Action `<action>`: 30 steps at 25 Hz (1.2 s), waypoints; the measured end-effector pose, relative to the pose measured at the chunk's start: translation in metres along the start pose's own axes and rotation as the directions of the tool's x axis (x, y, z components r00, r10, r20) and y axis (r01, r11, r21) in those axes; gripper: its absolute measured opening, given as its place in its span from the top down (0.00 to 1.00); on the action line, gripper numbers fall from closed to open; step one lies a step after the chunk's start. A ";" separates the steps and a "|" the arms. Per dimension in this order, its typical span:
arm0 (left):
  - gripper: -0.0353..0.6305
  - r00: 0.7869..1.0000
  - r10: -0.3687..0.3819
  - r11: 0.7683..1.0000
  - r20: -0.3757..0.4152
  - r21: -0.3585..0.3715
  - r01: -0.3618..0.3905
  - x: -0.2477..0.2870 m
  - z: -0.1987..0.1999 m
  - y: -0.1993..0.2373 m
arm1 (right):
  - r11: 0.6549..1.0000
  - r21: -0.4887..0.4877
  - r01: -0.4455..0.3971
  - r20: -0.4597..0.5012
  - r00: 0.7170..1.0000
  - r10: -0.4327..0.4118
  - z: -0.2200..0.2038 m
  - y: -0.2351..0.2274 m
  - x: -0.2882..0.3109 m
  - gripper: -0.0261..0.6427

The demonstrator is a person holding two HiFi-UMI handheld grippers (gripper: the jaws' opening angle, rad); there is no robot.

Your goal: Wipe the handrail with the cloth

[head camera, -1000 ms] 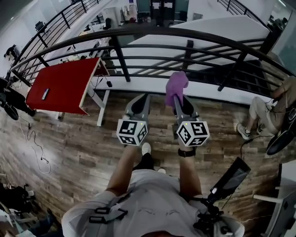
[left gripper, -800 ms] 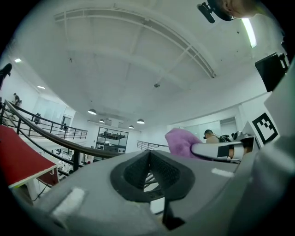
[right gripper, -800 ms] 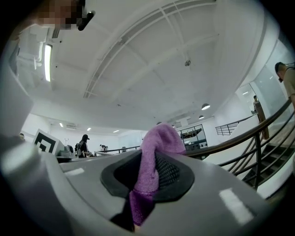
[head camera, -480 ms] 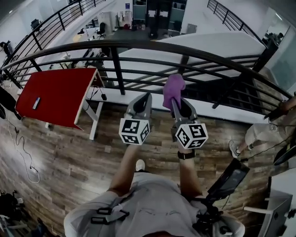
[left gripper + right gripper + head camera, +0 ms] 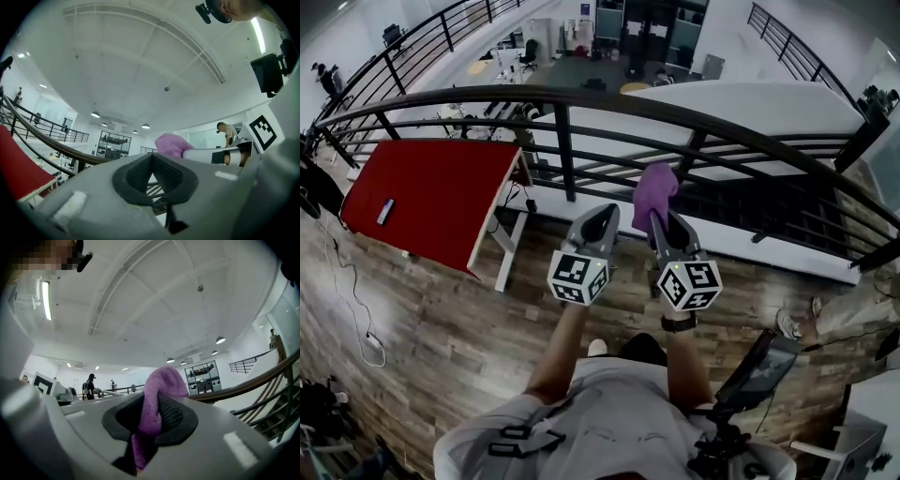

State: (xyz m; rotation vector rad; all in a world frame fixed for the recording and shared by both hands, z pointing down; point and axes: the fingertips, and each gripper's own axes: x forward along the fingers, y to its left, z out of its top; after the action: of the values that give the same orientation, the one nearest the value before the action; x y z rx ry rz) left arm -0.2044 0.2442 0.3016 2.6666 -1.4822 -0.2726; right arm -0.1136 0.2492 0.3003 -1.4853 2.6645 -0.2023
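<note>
I see one cloth [image 5: 654, 190], a purple, fuzzy towel rag, bunched into a soft lump that stands up out of my right gripper [image 5: 662, 219]. In the right gripper view the jaws are pinched on it, with a strip of purple running down between the pads and the rest mushrooming above the tips. It sits in front of the lower bars, below the dark curved handrail [image 5: 581, 92]. From the right gripper view the rail passes beyond it, not touching.

I have two grippers. The left gripper [image 5: 604, 216] is just beside the right, and its jaws are pressed together on nothing.

There is one red table [image 5: 422, 192] on the floor below, at my left.

Compared with a second ago, both grippers sit the same way and the cloth is still clamped. The table has slid nearer the centre, and the seated person at the right has mostly dropped out of the head view.
</note>
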 end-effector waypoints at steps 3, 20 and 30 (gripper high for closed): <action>0.95 1.000 0.019 0.999 -0.002 -0.028 -0.019 0.014 -0.005 0.019 | 1.000 0.004 -0.005 0.005 1.000 0.005 0.001 -0.013 0.022 0.86; 0.95 0.990 0.105 0.987 0.089 0.114 -0.115 0.213 0.028 0.098 | 0.962 0.143 -0.231 0.106 0.970 0.217 0.068 -0.132 0.196 0.86; 0.95 0.987 0.162 0.976 0.003 0.150 -0.160 0.267 -0.007 0.150 | 0.972 -0.113 -0.206 -0.034 0.978 0.204 0.035 -0.176 0.268 0.86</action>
State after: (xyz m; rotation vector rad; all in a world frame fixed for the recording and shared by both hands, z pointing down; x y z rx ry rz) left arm -0.1906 -0.0614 0.3002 2.6318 -1.7708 -0.1427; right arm -0.1015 -0.0735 0.2908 -1.2286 2.8672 -0.0502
